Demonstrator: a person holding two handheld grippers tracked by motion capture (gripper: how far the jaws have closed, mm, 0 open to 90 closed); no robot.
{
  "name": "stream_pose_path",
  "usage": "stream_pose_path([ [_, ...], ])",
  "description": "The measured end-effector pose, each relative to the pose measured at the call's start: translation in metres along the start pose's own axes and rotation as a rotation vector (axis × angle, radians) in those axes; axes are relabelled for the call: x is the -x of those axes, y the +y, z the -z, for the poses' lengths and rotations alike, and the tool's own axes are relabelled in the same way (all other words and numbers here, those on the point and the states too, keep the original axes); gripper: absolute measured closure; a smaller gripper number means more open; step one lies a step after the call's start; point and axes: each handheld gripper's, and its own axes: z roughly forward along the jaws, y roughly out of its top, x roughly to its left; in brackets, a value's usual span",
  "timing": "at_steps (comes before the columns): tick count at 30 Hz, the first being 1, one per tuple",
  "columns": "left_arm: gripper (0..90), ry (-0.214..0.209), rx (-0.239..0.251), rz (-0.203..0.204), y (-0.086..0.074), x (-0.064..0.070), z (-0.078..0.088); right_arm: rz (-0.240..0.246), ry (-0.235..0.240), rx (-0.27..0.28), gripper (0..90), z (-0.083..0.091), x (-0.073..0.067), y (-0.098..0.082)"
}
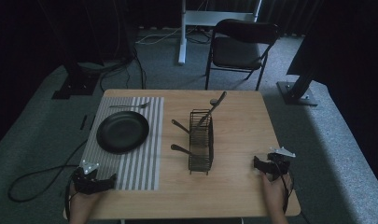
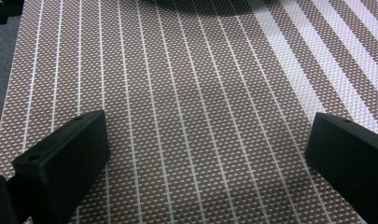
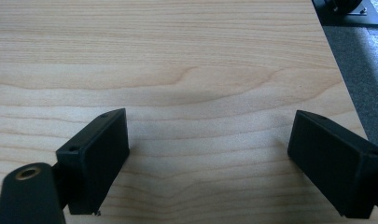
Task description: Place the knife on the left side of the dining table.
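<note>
the left hand-held gripper (image 1: 113, 178) sits low in the lower left of the high view, over the near corner of a striped placemat (image 1: 144, 158), its jaws spread wide with nothing between them. in the left gripper view (image 2: 205, 154) the mat (image 2: 186, 93) is a brown woven fabric with thin white lines, turning to broad white stripes toward the upper right. the right hand-held gripper (image 1: 256, 163) rests in the lower right of the high view on bare wooden desk (image 1: 238, 186), jaws likewise apart and empty; the right gripper view (image 3: 207, 140) looks along pale wood grain (image 3: 177, 56). a round black plate (image 1: 122, 131) lies on the mat in the left middle of the frame, with a fork (image 1: 129, 106) just above it. a black wire rack (image 1: 201, 141) stands at the centre, dark utensils (image 1: 213, 106) poking out of it.
</note>
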Motion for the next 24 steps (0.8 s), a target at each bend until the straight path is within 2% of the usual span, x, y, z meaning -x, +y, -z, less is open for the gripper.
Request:
stream_pose_path([
  [18, 0.3, -0.003, -0.001, -0.003, 0.0001, -0.0006, 0.0003, -0.006, -0.004, -0.002, 11.5, 0.0005, -0.0006, -0.0003],
  [24, 3.0, -0.003, -0.003, -0.015, 0.0008, -0.0014, 0.0016, -0.008, -0.005, -0.002, 11.5, 0.0005, -0.0007, -0.0004],
])
